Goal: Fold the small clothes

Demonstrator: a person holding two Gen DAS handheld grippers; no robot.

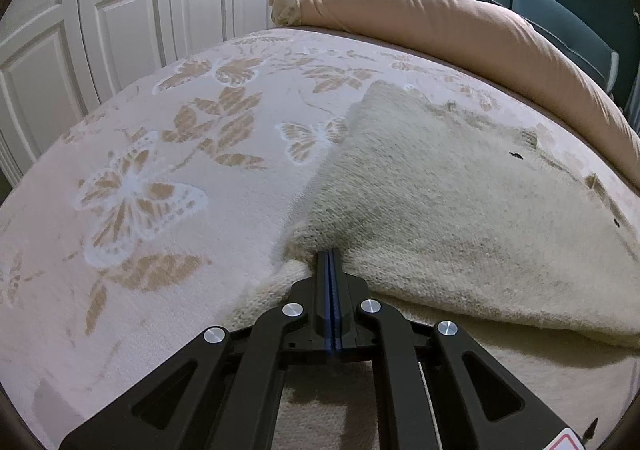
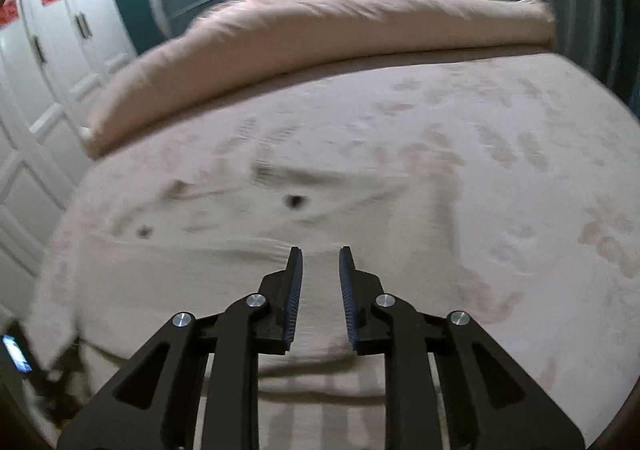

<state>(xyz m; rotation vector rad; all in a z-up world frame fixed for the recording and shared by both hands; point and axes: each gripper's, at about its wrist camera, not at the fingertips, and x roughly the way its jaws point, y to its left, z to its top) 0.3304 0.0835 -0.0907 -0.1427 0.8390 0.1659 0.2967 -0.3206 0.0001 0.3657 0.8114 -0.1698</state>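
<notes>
— On the bed (image 1: 168, 234), toward five o'clock in the left wrist view, what is that cream thing?

— A small knitted sweater (image 1: 440, 185), cream and fuzzy, lying on the butterfly-patterned bedspread (image 1: 132, 193). Its near edge is lifted and doubled over a lower layer of the same knit.

— And the left gripper (image 1: 330, 254)?

— Its fingers are pressed together, clamped on a pinch of the sweater's near edge at six o'clock. The fabric bunches right at the tips.

— Anything else on the knit?

— Two small dark spots toward three o'clock; I cannot tell what they are.

— What lies beyond the sweater?

— At one o'clock a long pink duvet (image 1: 440, 21), rolled along the far side of the bed, with a teal headboard (image 1: 560, 17) behind it. White panelled doors (image 1: 100, 21) stand at ten o'clock.

— Now the right wrist view.

— It is blurred. The right gripper (image 2: 320, 256) sits over the sweater (image 2: 224, 262) with its fingers apart by a modest gap; nothing is between them. The knit spreads from nine o'clock to the centre, with two dark spots above the fingertips.

— Does the right gripper touch the fabric?

— I cannot tell.

— Anything at the edge?

— A small lit screen (image 2: 16, 354) at eight o'clock, on a dark object too blurred to name.
</notes>
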